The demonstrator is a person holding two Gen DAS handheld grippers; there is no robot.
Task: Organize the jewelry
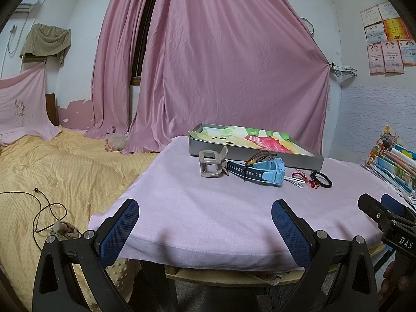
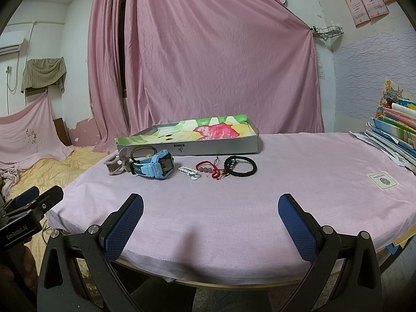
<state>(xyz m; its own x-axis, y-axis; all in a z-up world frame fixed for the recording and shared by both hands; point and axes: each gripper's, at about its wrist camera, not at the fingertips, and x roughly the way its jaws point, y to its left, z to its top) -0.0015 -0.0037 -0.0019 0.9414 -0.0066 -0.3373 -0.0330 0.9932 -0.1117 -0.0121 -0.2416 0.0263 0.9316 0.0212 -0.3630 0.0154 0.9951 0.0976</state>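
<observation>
right wrist view: a shallow grey tray (image 2: 221, 147), lined with paper printed in green, yellow and red, lies at the far side of the tabletop (image 2: 286, 182), which carries a pale pink cloth. just in front of the tray's near wall the jewelry sits in a loose row. from left: a beige hair clip (image 2: 114, 166), a brown hair tie (image 2: 141, 152) behind a light blue watch (image 2: 156, 167) with a dark strap, a small white clip (image 2: 188, 173), a red cord bracelet (image 2: 210, 169) with pink beads, and a black braided bracelet (image 2: 240, 166). the red and black bracelets touch; the watch leans against the beige clip.

right claw (image 2: 210, 208) hovers at the near tabletop edge, jaws wide apart, nothing between them. left claw (image 1: 205, 213) is likewise spread and empty at the near left corner.

room: pink curtain (image 2: 208, 65) behind the tabletop, a bed with a yellow quilt (image 1: 65, 169) to the left, stacked books (image 2: 395, 132) at the right edge, certificates (image 1: 384, 39) on the white wall.
</observation>
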